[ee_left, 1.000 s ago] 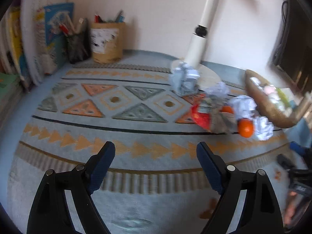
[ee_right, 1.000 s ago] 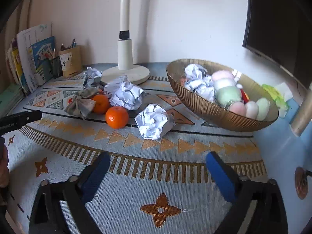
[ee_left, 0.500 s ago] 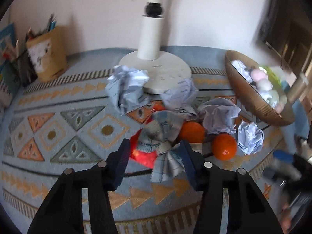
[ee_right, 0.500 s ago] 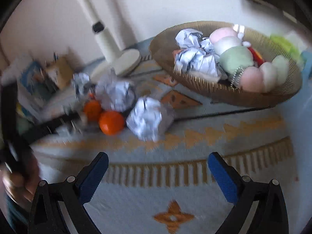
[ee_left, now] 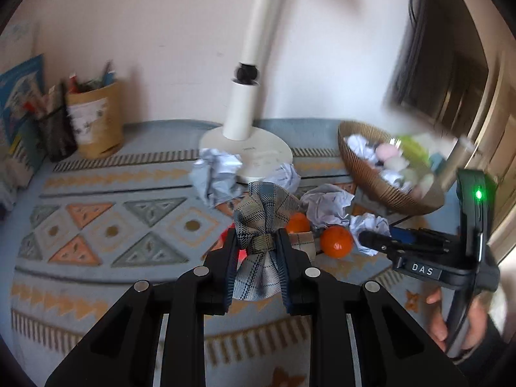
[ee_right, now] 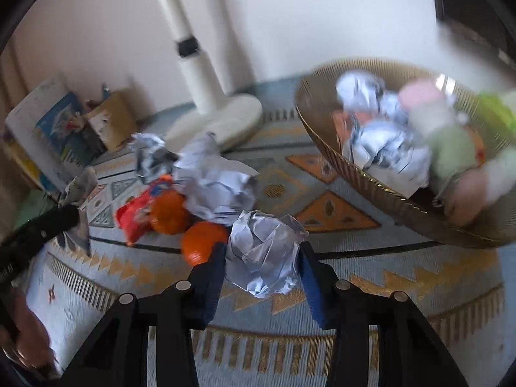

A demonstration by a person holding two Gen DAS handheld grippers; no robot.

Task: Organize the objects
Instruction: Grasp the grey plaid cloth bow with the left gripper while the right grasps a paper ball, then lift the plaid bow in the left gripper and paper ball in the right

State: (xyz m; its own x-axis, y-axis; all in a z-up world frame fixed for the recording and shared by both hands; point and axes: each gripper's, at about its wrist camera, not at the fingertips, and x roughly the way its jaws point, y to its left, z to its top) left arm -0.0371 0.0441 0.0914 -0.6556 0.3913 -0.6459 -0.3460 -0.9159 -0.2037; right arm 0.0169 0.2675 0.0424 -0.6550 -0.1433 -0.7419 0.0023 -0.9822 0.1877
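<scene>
While both grippers pick from the clutter on the mat (ee_left: 106, 258), the left gripper (ee_left: 256, 251) is clenched on the plaid bow (ee_left: 262, 219) at its knot, raised just clear of 2 oranges (ee_left: 336, 242); the right gripper (ee_right: 261, 258) is closing, its pads against a paper ball (ee_right: 264, 251) still on the mat. Step in hand: grasping. Next, judged: lift each item and carry it to the bowl (ee_right: 371, 174), clearing its rim

A pale wall (ee_left: 180, 32) rises behind the patterned blue-and-orange mat (ee_left: 106, 225).
</scene>
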